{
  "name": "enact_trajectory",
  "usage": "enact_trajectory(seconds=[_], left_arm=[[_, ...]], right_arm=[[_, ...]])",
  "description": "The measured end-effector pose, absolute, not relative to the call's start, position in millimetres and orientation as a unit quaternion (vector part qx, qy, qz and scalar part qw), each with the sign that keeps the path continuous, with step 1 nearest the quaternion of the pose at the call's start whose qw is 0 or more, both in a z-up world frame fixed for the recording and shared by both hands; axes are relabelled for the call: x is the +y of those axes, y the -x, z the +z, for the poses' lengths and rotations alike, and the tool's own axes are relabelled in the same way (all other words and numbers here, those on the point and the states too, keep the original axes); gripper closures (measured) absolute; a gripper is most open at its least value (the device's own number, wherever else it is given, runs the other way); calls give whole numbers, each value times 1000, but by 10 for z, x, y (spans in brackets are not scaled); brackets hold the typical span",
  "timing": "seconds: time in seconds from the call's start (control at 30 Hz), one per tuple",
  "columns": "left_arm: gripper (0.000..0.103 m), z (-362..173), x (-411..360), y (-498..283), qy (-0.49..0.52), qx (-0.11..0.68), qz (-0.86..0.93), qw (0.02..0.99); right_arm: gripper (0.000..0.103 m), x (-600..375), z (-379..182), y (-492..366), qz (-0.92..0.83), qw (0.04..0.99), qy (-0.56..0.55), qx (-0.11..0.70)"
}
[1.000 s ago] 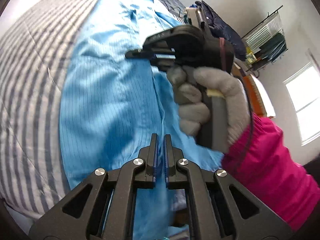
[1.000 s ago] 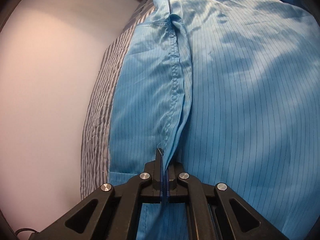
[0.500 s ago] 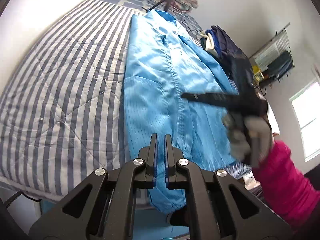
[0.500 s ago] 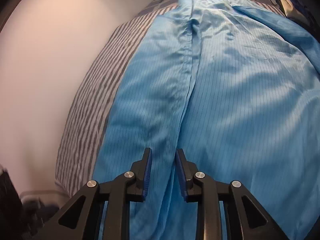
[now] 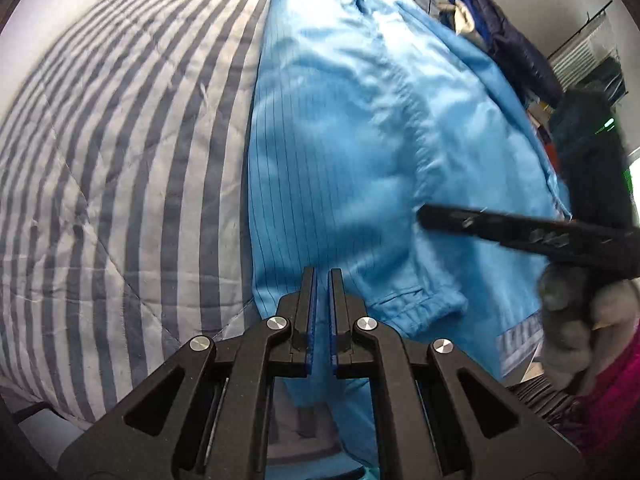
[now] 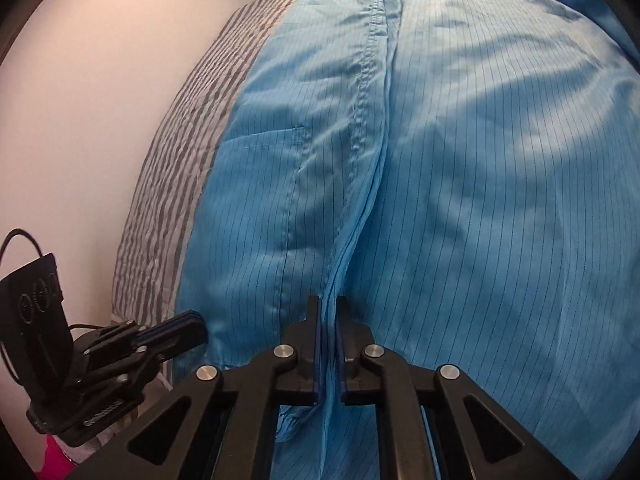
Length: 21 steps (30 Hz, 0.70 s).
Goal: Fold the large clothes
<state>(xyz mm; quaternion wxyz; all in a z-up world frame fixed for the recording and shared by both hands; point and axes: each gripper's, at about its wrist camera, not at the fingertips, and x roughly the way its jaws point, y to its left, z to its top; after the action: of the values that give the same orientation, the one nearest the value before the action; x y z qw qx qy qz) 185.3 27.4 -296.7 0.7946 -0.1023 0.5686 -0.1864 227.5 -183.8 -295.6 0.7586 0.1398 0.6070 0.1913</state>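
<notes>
Blue pinstriped coat point(image 5: 340, 152) spread lengthwise over the striped quilt point(image 5: 120, 160), collar at the far end, hem toward me.

Left wrist view: my left claw point(image 5: 322, 300) sits with the jaws drawn nearly together, only a slit between them, nothing in it. Coat hem and a cuffed sleeve end point(image 5: 424, 304) lie just ahead and to the right of the tips. Further right, the right claw point(image 5: 424, 214) reaches sideways across the coat front, gloved hand point(image 5: 576, 320) behind it. Dark clothes pile point(image 5: 508, 44) well beyond, at the far right.

Right wrist view: right claw point(image 6: 329, 320) is narrow, with the front placket edge point(image 6: 372, 128) running straight down between the jaws; I judge it pinching that edge near the hem, contact not fully clear. Left claw point(image 6: 192, 326) shows low to the left, tips touching or just short of the coat's side edge.

Step, as I read it: taking hold at the hem for the first fold. Next move needs the left claw opened and set on the hem corner ahead of it, then both lifted together.

Against half a second ago: right jaws were clearly parted and empty above the placket; now closed in around it. Left view has dropped nearer the hem; left jaws unchanged.
</notes>
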Motion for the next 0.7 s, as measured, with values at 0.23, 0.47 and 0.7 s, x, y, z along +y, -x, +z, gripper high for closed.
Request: enact_trajectory(seconds=[0.23, 0.47, 0.7], left_arm=[[101, -2755, 399, -1798, 128, 545, -192, 806], [101, -2140, 380, -1684, 142, 479, -222, 838], [101, -1679, 62, -1685, 101, 436, -243, 860]], right_arm=[[62, -1941, -2649, -2136, 213, 784, -129, 568], [48, -2316, -2115, -1800, 198, 842, -117, 488], [37, -2771, -1716, -1471, 144, 881, -71, 445]])
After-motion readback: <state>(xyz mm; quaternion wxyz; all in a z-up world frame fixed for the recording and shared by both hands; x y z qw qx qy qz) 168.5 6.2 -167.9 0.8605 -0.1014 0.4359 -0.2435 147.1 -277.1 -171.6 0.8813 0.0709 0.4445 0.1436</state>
